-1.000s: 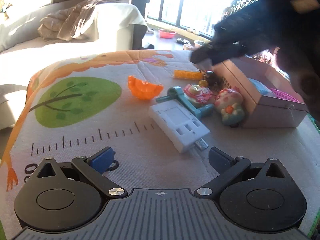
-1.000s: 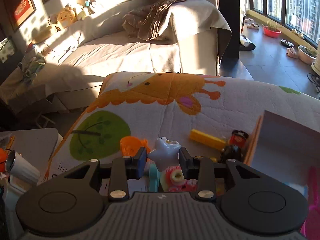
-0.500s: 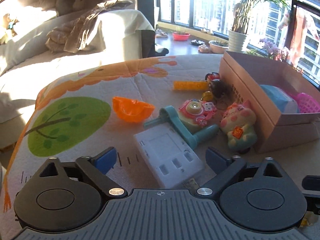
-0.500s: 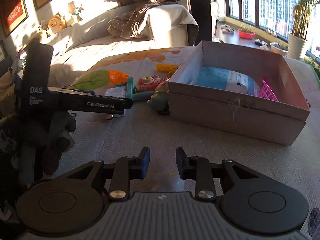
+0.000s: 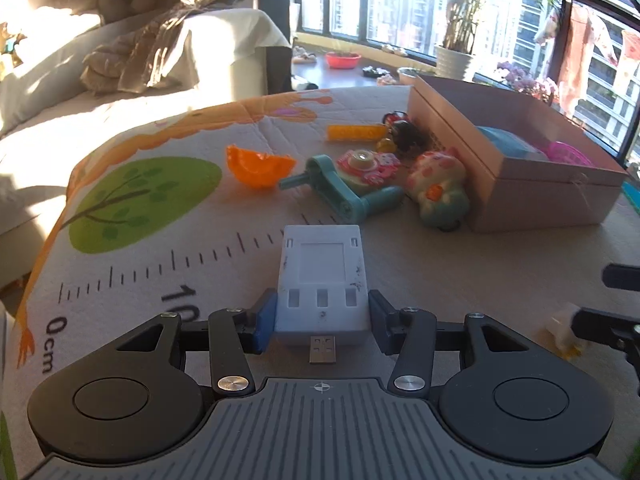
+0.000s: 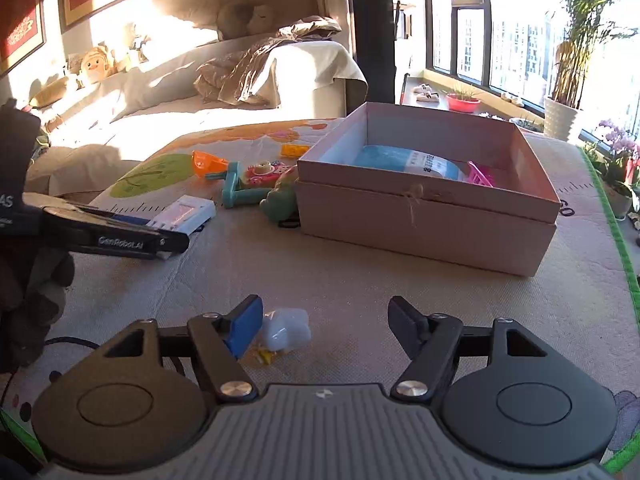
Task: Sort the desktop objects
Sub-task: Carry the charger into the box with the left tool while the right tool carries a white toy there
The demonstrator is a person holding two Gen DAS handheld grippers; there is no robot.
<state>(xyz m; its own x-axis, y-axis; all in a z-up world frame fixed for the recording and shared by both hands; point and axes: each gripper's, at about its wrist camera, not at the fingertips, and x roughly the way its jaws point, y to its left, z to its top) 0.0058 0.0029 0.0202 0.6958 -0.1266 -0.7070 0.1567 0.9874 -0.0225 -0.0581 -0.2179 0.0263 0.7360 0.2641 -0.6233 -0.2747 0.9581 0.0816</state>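
The left gripper [image 5: 322, 318] is closing on the white charger [image 5: 322, 280] to lift it, while the right gripper [image 6: 326, 326] is opening, leaving the small white toy [image 6: 286, 328] loose on the mat [image 6: 360, 276].

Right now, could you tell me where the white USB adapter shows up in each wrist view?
Left wrist: white USB adapter bottom centre, between the closing left gripper fingers.
Right wrist: adapter at mid-left, beside the left gripper's black arm.
Shared landmark: the cardboard box.
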